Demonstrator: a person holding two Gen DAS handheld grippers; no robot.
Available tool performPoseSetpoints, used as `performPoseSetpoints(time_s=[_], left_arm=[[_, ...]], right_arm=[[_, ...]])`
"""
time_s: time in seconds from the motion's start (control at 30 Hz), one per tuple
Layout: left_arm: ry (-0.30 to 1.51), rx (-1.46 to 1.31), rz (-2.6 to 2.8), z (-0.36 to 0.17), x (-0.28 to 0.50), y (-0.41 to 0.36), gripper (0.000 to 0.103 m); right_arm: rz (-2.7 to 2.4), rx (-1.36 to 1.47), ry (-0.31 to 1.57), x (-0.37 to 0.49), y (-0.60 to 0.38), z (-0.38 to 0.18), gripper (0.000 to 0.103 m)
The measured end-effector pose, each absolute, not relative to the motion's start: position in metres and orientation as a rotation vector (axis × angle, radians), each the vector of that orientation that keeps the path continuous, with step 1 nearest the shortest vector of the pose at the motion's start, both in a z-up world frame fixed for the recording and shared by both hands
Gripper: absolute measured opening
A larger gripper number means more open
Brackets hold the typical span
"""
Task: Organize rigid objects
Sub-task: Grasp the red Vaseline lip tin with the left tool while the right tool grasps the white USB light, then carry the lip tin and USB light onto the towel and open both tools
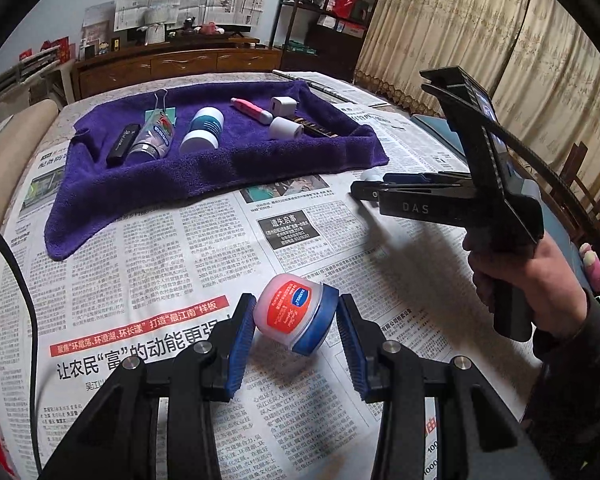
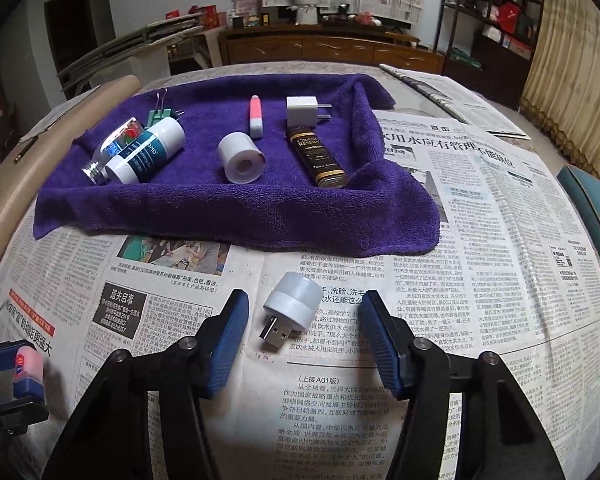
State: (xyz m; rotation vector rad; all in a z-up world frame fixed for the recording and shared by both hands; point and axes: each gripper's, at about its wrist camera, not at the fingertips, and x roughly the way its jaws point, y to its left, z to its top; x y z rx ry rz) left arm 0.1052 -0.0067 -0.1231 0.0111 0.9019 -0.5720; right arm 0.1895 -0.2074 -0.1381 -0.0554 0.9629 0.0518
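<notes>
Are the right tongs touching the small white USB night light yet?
Apart. The right wrist view shows newspaper either side of the USB night light, between it and the open right tongs.
</notes>
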Motion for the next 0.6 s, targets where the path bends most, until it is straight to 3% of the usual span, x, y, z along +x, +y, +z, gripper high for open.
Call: performPoseSetpoints(time_s=[0.17, 0.6], left_arm=[[0.899, -0.016, -0.572, -0.122, 0.103, 0.001, 0.039], [0.891, -0.053, -0.543, -0.119, 0.107, 0.014, 0.039]], right_arm=[[0.064, -0.085, 0.942, 0.188, -0.201, -0.138, 0.028], [0.092, -0.073, 0.96, 0.178, -0.207, -0.134, 0.028]])
